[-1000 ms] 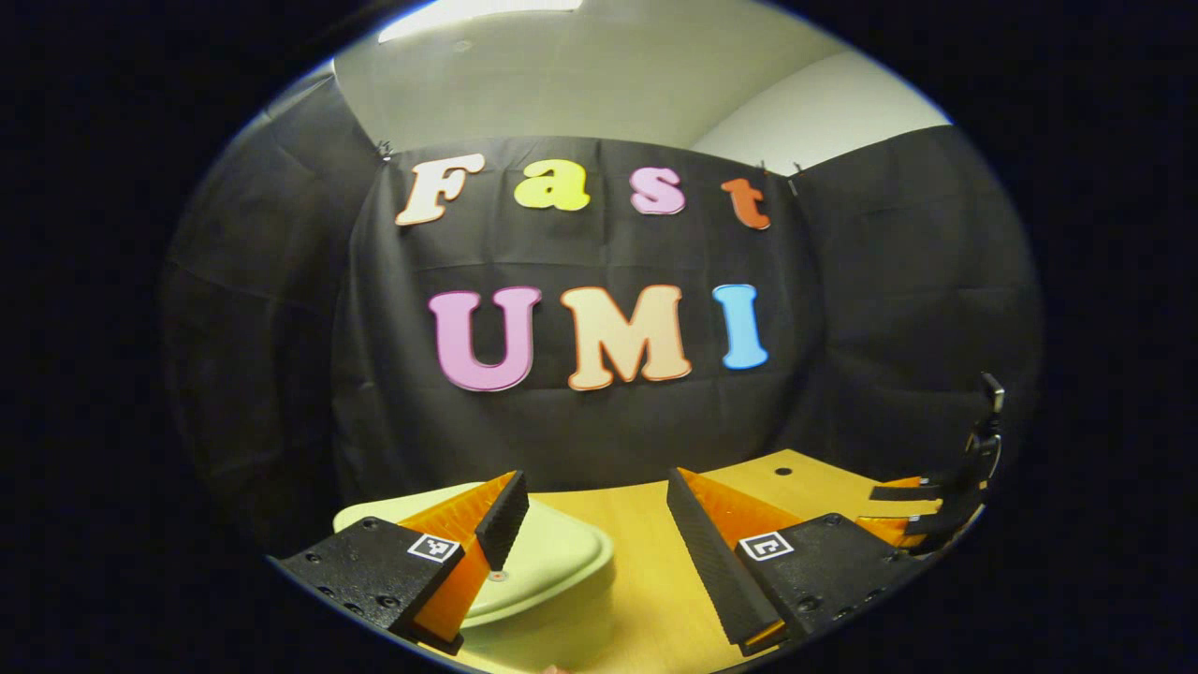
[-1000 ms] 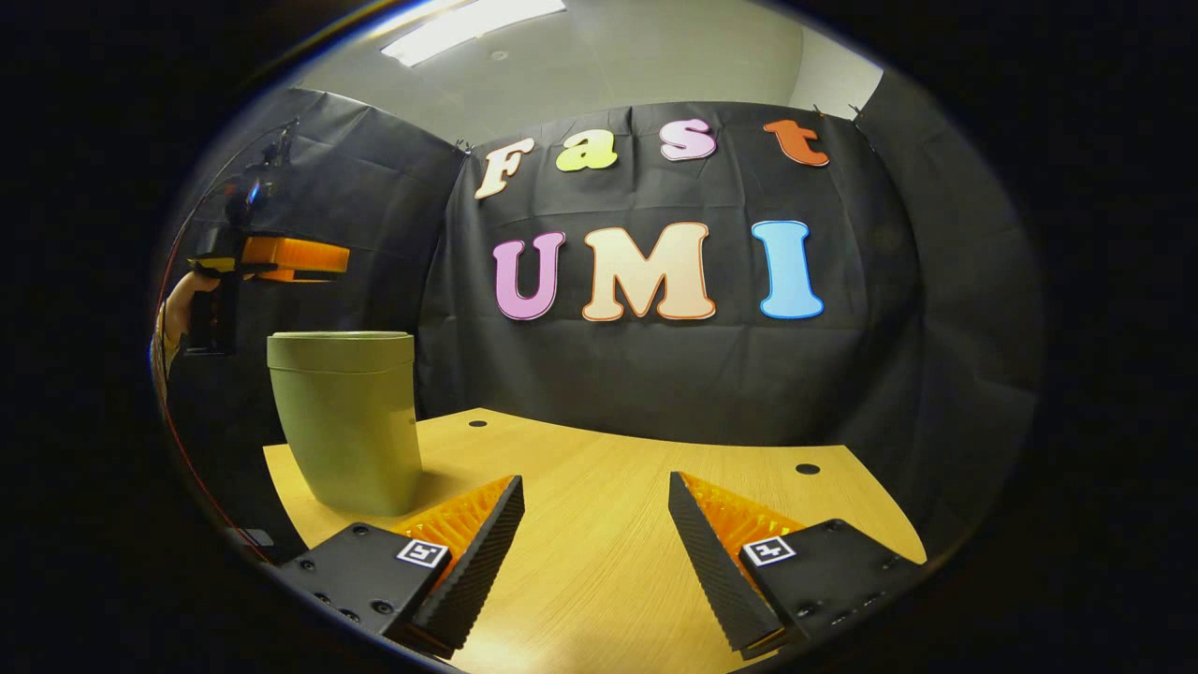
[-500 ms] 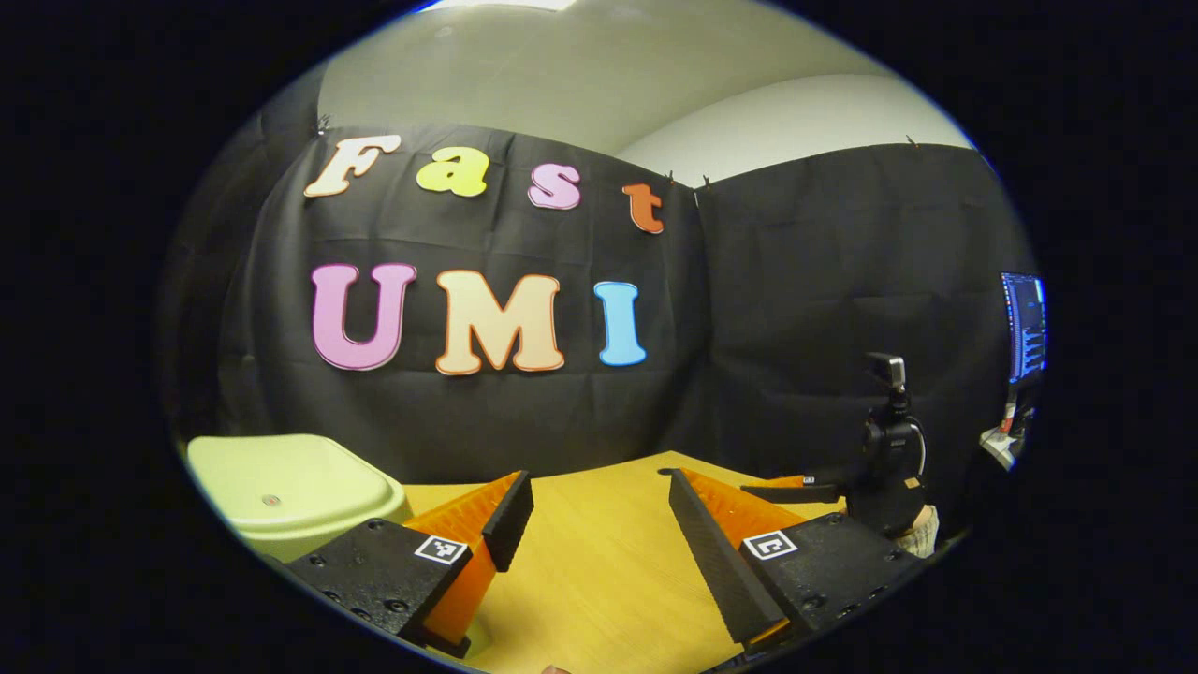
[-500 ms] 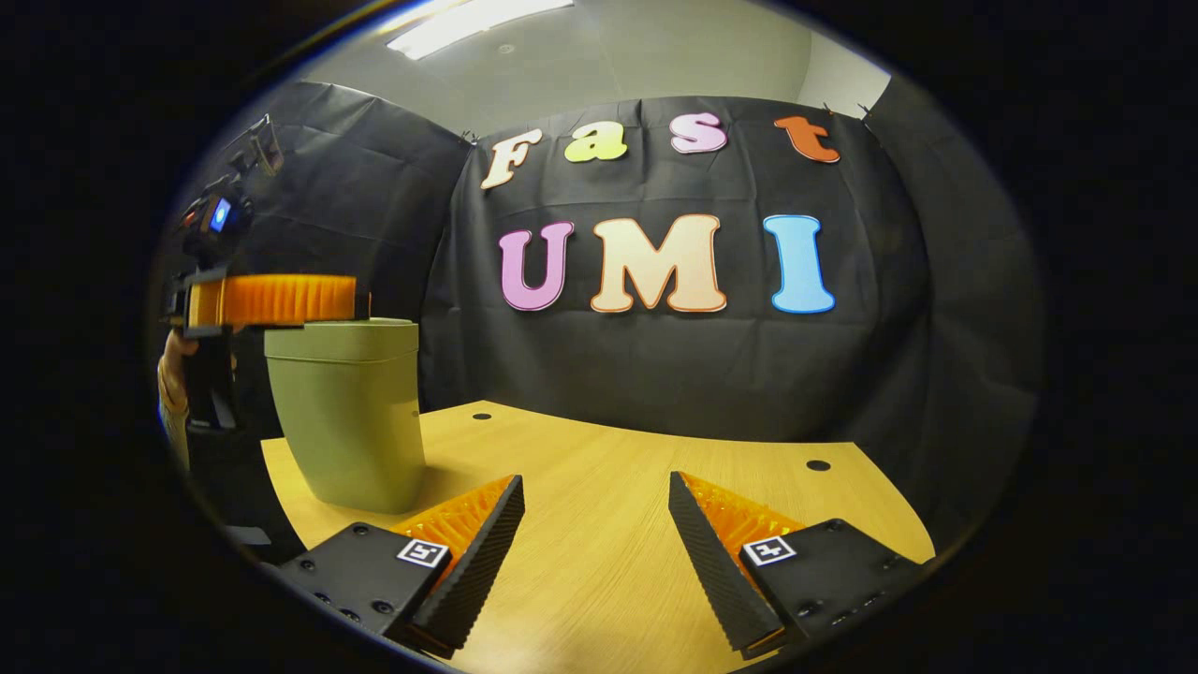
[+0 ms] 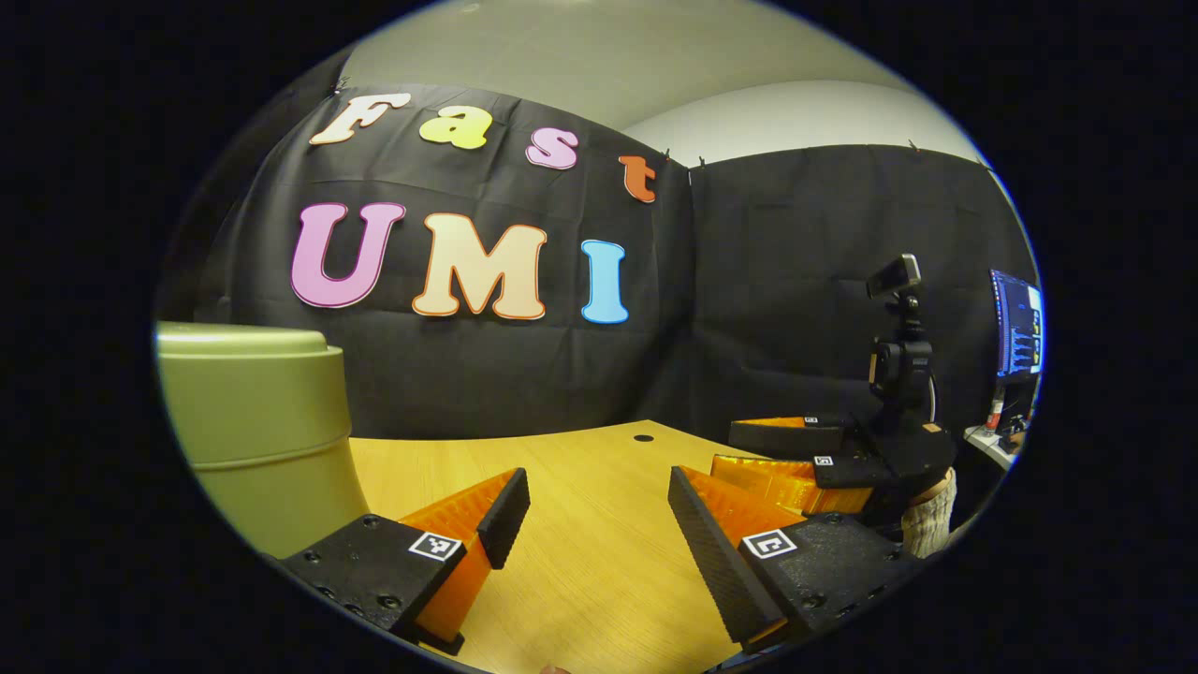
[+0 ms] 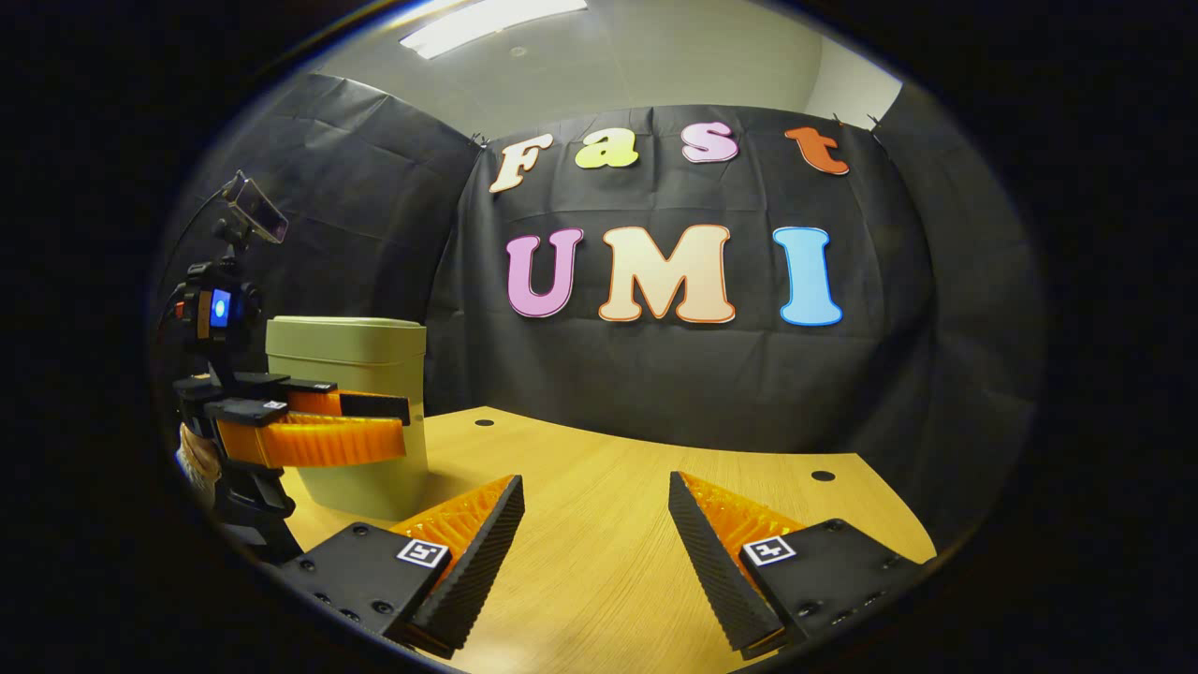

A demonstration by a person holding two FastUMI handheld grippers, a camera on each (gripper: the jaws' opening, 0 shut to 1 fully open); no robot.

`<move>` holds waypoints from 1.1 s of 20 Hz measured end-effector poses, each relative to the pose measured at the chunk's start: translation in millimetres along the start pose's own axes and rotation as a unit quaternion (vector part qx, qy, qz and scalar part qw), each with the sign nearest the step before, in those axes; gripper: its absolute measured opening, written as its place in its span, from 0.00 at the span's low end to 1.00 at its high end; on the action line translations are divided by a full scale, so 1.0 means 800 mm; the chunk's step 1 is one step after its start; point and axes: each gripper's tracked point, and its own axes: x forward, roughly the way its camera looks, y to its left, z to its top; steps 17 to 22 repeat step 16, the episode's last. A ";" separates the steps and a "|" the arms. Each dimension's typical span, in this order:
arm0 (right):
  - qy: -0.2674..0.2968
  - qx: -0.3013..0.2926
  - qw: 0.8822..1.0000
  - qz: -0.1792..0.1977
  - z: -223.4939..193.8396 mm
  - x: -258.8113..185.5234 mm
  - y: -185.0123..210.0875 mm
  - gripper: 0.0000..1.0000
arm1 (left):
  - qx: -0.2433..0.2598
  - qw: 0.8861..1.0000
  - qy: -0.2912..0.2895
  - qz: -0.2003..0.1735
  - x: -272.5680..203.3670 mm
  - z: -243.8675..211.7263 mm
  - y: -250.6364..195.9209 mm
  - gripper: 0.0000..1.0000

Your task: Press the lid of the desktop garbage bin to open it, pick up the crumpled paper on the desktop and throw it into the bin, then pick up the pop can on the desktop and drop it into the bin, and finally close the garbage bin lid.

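Bin lid down, both grippers empty over the desk

The bin (image 6: pixel 348 412) is seen at the left of the right gripper view with its lid (image 6: pixel 344 327) closed; no paper or can is seen on the desk (image 6: pixel 608 524), so the task is judged at or near its end. The left gripper (image 5: pixel 590 524) and right gripper (image 6: pixel 596 534) are held with jaws spread wide, released, nothing gripped or touched. In the left gripper view the bin fills the left edge.
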 end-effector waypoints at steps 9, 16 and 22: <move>0.019 -0.028 0.999 0.007 -0.018 0.013 0.024 0.98 | -0.035 0.999 -0.006 0.007 -0.014 -0.045 0.032 0.94; 0.032 -0.029 0.999 0.011 -0.029 0.022 0.028 0.98 | -0.015 1.000 0.003 -0.007 -0.014 -0.055 0.023 0.93; 0.032 -0.029 0.999 0.011 -0.029 0.022 0.028 0.98 | -0.015 1.000 0.003 -0.007 -0.014 -0.055 0.023 0.93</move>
